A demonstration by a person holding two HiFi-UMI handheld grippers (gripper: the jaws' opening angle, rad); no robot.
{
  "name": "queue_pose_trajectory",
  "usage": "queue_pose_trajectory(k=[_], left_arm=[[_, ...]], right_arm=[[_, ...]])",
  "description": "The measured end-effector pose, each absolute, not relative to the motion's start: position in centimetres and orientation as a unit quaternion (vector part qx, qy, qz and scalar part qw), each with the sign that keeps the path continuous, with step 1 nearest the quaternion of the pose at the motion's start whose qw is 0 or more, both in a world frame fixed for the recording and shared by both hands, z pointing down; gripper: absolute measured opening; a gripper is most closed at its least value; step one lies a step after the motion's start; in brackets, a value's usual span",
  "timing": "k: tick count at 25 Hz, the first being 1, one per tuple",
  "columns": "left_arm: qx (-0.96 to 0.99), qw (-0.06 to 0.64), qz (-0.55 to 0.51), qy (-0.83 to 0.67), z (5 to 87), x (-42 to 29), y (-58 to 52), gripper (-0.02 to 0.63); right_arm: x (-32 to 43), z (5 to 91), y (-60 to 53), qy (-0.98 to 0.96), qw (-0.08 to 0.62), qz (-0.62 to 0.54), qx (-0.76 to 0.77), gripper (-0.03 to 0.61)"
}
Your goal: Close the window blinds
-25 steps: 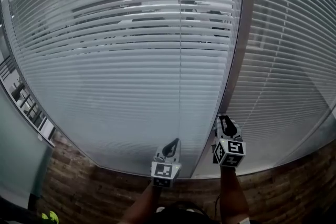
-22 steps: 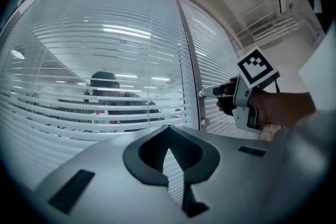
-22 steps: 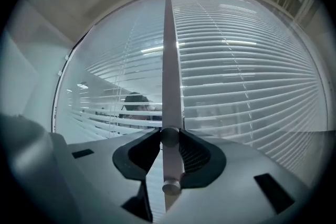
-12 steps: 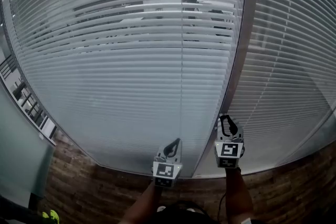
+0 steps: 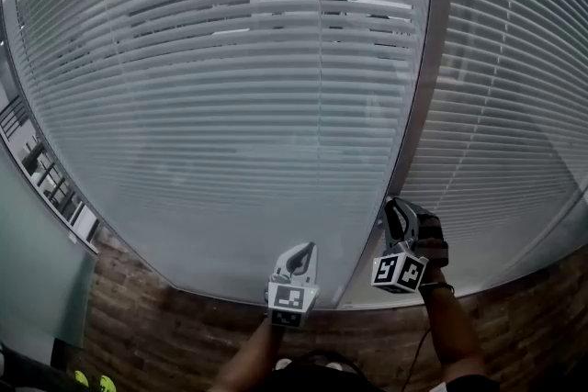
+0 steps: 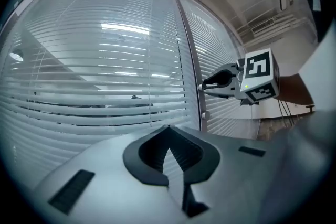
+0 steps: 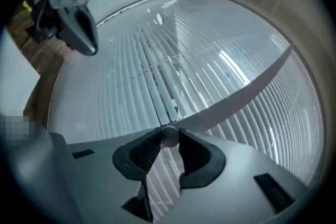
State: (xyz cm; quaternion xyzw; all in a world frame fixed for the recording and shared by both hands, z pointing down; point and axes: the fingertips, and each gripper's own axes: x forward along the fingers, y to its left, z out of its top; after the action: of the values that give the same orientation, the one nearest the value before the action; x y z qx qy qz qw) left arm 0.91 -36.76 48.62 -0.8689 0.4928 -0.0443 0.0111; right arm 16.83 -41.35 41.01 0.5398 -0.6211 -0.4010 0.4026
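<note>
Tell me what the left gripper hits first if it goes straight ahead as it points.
The left gripper points at the blinds, left of the frame post; it would likely meet them first, unless a glass pane fronts the slats, which is unclear.

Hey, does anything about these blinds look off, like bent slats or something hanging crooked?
Nothing looks bent, broken or crooked. The one uneven thing is on the left blind: its upper slats show dark gaps you can see through, while the lower slats look turned flat and closed.
</note>
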Motion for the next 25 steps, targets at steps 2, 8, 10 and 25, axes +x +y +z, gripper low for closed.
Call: queue_pose_trajectory(k=[2,8,10,25], left_arm=[[-0.87,0.009,-0.046,0.492,48.6,0.8,-36.8,-0.006],[-0.867,0.008,-0.042,0.497,48.6,0.5,-36.8,-0.006],[-0.867,0.009,-0.043,0.496,48.6,0.4,-36.7,-0.006],[-0.864,0.002,-0.051,0.5,49.4,-0.1,-37.1,-0.006]], right_arm=[[16.7,41.2,-41.5,-0.595,0.44,-0.432,0.515,0.113],[16.7,41.4,-41.4,-0.595,0.441,-0.439,0.509,0.115],[16.9,41.2,-41.2,-0.632,0.399,-0.394,0.535,0.115],[18.9,40.6,-41.9,-0.745,-0.025,0.004,0.667,0.148]])
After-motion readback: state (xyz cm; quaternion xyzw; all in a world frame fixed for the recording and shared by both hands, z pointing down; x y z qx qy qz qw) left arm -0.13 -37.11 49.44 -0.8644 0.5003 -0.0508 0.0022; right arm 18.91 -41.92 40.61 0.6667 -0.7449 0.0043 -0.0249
